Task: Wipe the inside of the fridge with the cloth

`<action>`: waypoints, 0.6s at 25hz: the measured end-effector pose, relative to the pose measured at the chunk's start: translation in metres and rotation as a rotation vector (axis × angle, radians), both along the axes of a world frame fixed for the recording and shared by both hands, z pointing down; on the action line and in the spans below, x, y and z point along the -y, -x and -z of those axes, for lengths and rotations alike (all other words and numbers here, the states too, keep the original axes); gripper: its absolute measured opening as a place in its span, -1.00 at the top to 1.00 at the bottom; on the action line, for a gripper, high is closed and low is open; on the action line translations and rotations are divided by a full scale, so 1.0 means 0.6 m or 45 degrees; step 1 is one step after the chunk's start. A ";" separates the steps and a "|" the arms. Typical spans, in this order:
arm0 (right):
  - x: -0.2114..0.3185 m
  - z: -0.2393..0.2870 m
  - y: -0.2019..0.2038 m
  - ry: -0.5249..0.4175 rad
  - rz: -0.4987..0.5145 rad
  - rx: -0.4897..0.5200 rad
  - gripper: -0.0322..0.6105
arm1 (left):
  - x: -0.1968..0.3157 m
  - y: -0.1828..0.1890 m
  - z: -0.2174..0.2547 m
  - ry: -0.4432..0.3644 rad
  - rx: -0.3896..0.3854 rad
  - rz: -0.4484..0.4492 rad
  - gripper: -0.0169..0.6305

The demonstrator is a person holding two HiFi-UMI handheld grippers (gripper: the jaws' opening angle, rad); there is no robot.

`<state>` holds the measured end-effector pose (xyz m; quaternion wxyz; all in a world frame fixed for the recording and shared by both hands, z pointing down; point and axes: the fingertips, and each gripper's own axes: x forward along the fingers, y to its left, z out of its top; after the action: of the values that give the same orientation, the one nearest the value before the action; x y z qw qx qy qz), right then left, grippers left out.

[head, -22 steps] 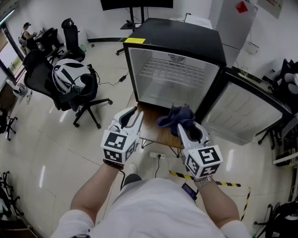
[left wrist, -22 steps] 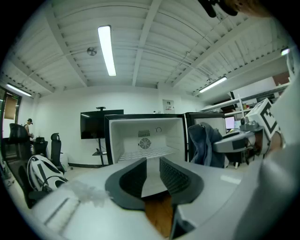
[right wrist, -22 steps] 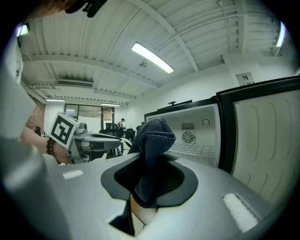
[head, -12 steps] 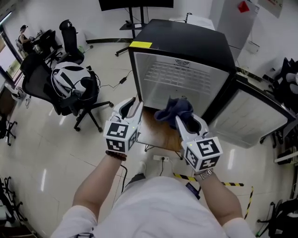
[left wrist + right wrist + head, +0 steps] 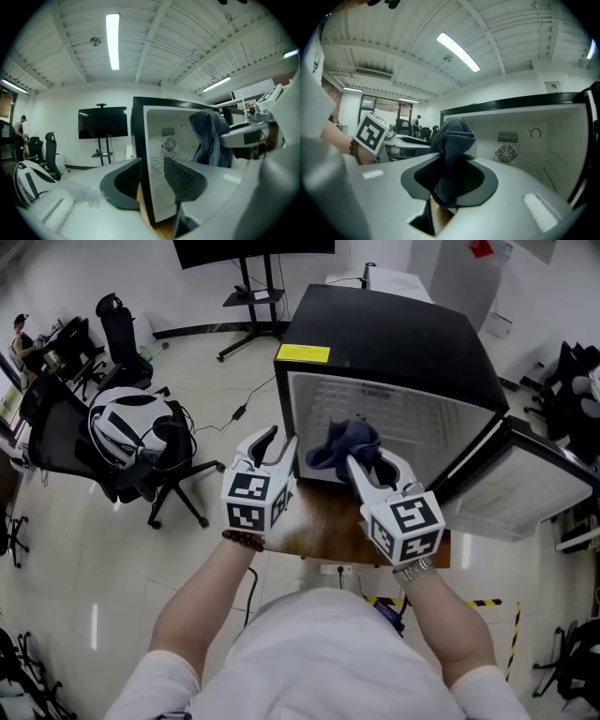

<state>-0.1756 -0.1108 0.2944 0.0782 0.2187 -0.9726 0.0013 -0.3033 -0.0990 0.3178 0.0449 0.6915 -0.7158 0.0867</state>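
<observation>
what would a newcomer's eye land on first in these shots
The black mini fridge stands with its door swung open at the right. Just before it, the right gripper is shut on a bunched dark blue cloth, while the left gripper is open and empty.

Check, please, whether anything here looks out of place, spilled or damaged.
Nothing stands out. The fridge stands upright with its door open and no spill visible; the right gripper holds the cloth in its jaws; the left gripper is empty.
</observation>
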 end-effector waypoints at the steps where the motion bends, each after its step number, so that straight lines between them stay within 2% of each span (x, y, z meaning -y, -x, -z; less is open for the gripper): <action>1: 0.009 -0.003 0.014 -0.003 -0.002 -0.008 0.63 | 0.010 0.007 -0.003 0.007 0.003 -0.014 0.51; 7: 0.059 -0.010 0.079 -0.041 -0.012 -0.062 0.63 | 0.057 0.025 -0.026 0.050 0.018 -0.095 0.48; 15: 0.091 -0.011 0.151 -0.129 0.031 -0.101 0.63 | 0.077 0.035 -0.035 0.072 0.026 -0.181 0.47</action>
<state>-0.2660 -0.1655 0.3010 0.1054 0.2106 -0.9702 -0.0574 -0.3244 -0.1453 0.3390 0.0508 0.7382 -0.6624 0.1171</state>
